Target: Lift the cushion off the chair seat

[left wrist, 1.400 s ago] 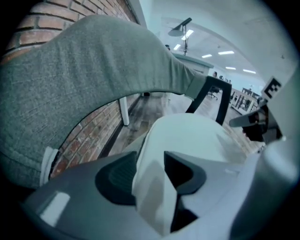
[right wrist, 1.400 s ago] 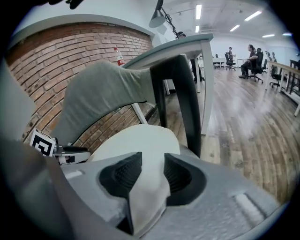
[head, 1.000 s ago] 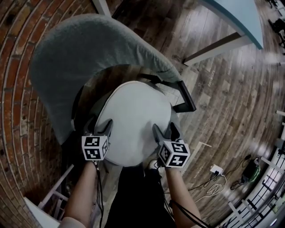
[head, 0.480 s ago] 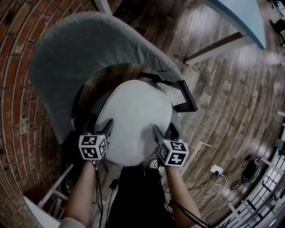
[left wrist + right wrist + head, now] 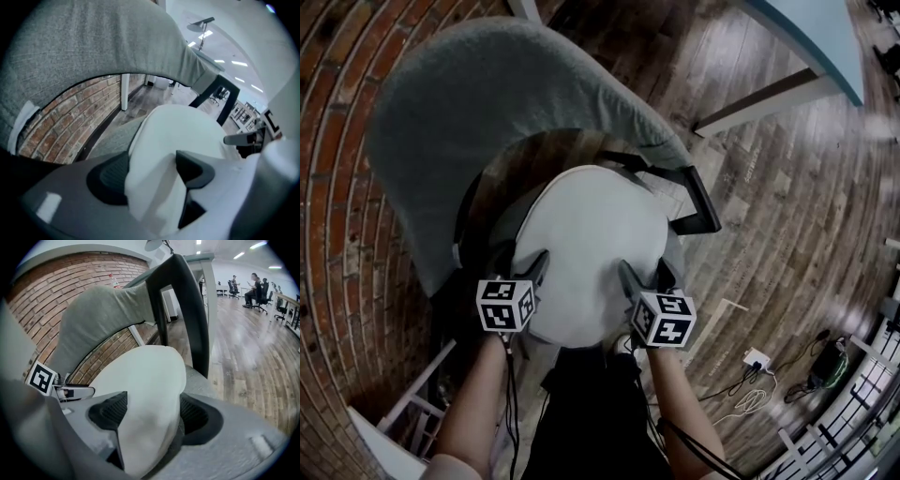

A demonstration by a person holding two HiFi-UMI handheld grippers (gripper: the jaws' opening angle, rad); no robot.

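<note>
A round white cushion [image 5: 591, 244] lies on the seat of a chair with a grey fabric back [image 5: 469, 103]. Both grippers are at its near edge. My left gripper [image 5: 517, 261] has just been opening its jaws. They now stand wide around the left part of the rim, with the cushion [image 5: 183, 136] filling the gap of the left gripper [image 5: 150, 176]. My right gripper [image 5: 647, 274] is on the right part of the rim. In the right gripper view the cushion [image 5: 145, 380] bulges between both pads of that gripper [image 5: 151, 414].
The chair's black armrest [image 5: 698, 202] rises just right of the cushion. A brick wall [image 5: 337, 141] stands at the left. A pale table [image 5: 806, 28] is at the upper right, and a charger with cables [image 5: 755, 361] lies on the wooden floor.
The left gripper has shifted a little up and right, so its fingers now reach onto the cushion's rim. The right gripper has stayed in place.
</note>
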